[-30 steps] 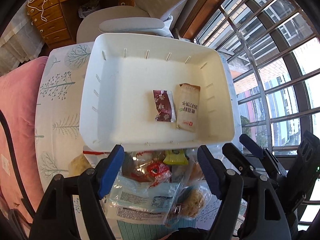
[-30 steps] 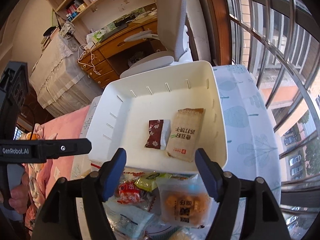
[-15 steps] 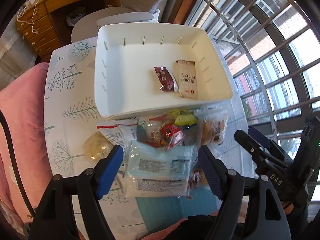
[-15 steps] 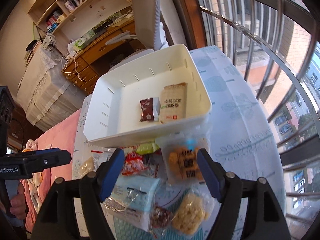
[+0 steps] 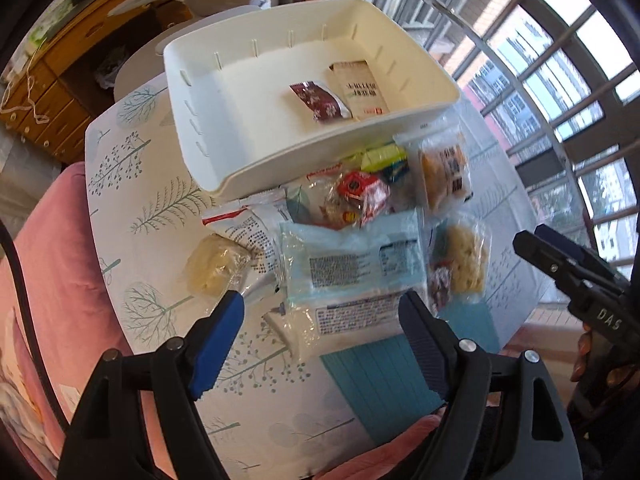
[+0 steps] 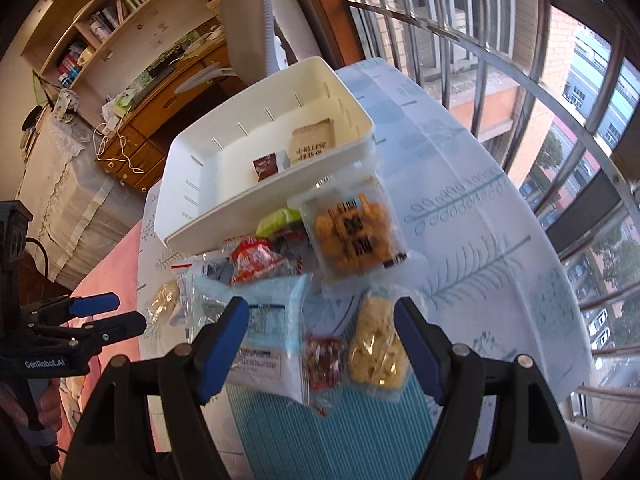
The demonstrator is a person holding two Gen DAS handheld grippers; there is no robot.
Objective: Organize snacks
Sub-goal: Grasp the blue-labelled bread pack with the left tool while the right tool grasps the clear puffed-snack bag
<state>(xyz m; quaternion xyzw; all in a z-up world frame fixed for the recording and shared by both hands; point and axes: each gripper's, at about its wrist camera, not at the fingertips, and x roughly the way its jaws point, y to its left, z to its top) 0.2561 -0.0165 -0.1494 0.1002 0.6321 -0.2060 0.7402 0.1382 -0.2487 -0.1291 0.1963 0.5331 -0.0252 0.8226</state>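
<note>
A white bin [image 5: 224,160] [image 6: 192,216] stands on the table and holds a dark red packet [image 5: 320,100] [image 6: 266,166] and a tan packet [image 5: 362,88] [image 6: 314,142]. In front of it lies a pile of snacks: a pale blue bag [image 5: 352,260] [image 6: 272,320], a red wrapped snack [image 5: 360,194] [image 6: 254,262], an orange biscuit bag [image 5: 444,172] [image 6: 352,236], a yellow puffed pack [image 5: 466,262] [image 6: 378,354] and a pale cake [image 5: 212,268]. My left gripper [image 5: 320,316] is open and empty above the pile's near edge. My right gripper [image 6: 320,320] is open and empty over the pile.
The table has a tree-print cloth [image 5: 132,208] and a teal striped mat [image 5: 384,384] near its front edge. A pink cushion [image 5: 48,280] lies at the left. A grey chair [image 6: 248,32] and a wooden desk [image 6: 160,92] stand beyond the bin. Window bars [image 6: 520,60] run along the right.
Both grippers have pulled back and up from the bin, so the snack pile in front of it has come fully into view. Both stay open and empty.
</note>
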